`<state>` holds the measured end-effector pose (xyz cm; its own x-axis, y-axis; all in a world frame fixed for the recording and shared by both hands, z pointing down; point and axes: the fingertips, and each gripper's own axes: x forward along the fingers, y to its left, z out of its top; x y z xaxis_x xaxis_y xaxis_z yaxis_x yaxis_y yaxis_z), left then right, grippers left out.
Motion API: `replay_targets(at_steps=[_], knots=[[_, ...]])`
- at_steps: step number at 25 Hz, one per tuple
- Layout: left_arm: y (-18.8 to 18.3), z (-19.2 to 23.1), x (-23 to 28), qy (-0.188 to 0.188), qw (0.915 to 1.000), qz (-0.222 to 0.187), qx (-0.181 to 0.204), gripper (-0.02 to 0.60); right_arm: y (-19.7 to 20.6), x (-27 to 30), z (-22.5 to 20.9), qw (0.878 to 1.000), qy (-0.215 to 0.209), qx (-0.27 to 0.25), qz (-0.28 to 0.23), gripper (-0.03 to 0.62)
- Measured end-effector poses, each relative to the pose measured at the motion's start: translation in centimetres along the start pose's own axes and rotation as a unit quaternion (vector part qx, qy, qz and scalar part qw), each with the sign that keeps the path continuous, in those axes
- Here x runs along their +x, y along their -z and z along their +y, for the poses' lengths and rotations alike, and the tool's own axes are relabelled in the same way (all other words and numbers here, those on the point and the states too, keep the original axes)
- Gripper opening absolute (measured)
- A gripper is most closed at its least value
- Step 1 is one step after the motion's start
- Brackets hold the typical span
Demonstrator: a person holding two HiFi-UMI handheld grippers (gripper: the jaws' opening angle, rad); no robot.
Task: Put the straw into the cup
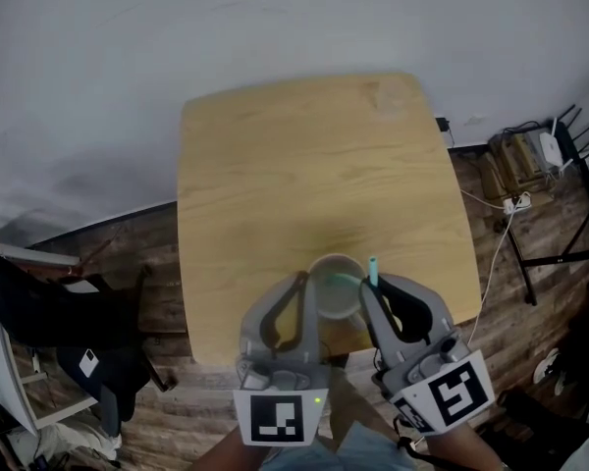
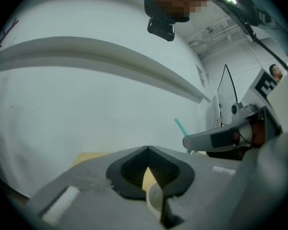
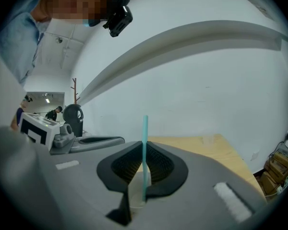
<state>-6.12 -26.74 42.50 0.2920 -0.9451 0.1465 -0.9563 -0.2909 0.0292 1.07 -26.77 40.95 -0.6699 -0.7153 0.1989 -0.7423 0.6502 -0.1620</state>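
Note:
A pale cup (image 1: 336, 285) stands near the front edge of the light wooden table (image 1: 304, 165). My left gripper (image 1: 302, 283) is shut on the cup's left wall; the cup's rim (image 2: 153, 202) shows pinched between its jaws (image 2: 148, 150). My right gripper (image 1: 378, 285) sits just right of the cup, shut on a teal straw (image 1: 373, 268) that stands upright. In the right gripper view the straw (image 3: 145, 143) rises between the jaws (image 3: 144, 150), and a pale shape lies under its lower end. The straw (image 2: 180, 126) also shows in the left gripper view.
Cables and a power strip (image 1: 515, 204) lie on the wooden floor right of the table, beside a black stand (image 1: 569, 214). A dark chair (image 1: 39, 312) is at the left. A white wall runs behind the table.

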Motion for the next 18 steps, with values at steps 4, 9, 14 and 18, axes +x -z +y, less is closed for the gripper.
replay_targets(at_steps=[4,9,14,18], knots=[[0.2,-0.1,0.1,0.003,1.0,0.002,-0.001,0.017,0.2,0.2,-0.1,1.0,-0.001,0.001,0.0,0.034],[-0.2,0.3,0.0,0.002,1.0,-0.001,-0.001,0.017,0.4,0.2,0.0,1.0,-0.001,0.002,0.008,0.054],[-0.4,0.1,-0.1,0.004,1.0,-0.005,-0.005,0.017,0.7,0.0,-0.1,1.0,0.005,0.004,0.017,0.071],[-0.9,-0.1,-0.4,0.009,0.9999,-0.009,0.0,0.017,0.8,-0.4,0.0,1.0,0.008,0.005,0.025,0.084]])
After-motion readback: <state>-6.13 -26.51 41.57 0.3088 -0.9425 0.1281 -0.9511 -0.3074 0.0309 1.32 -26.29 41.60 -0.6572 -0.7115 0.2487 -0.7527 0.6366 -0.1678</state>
